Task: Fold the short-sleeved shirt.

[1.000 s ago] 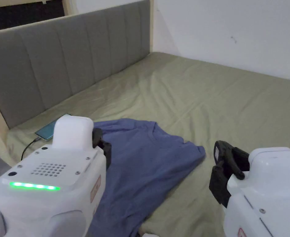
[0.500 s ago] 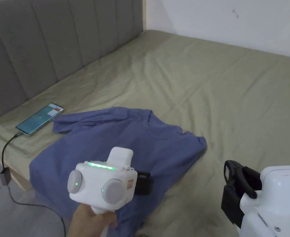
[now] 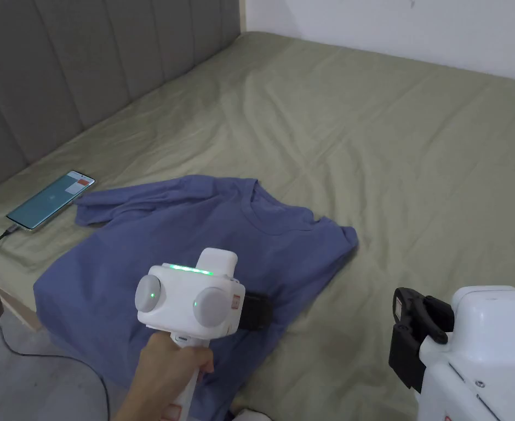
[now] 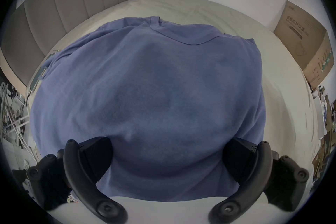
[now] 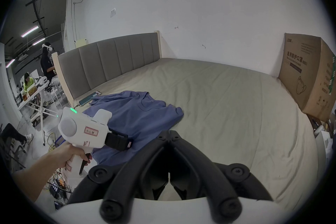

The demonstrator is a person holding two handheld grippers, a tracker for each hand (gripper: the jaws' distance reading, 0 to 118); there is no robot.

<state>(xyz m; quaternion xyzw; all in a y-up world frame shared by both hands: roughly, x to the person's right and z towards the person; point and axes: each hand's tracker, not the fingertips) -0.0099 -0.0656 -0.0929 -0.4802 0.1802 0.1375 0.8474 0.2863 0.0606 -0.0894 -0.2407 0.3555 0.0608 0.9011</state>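
Nearest, the right hand-held gripper (image 5: 169, 134) sat with jaws together over the bed (image 3: 404, 142). The left hand-held gripper (image 4: 168, 151) hovered above the blue shirt (image 3: 185, 241), jaws wide apart. The shirt lay spread at the bed's near edge, a phone (image 3: 51, 198) just beside its sleeve.

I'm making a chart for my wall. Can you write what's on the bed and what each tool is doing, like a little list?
shirt: blue shirt, spread flat, unfolded
surface: green bed sheet
phone: beside the shirt's sleeve, cable plugged in
left tool: open, over the shirt
right tool: shut, holding nothing, over bare sheet
box: cardboard box at the far edge
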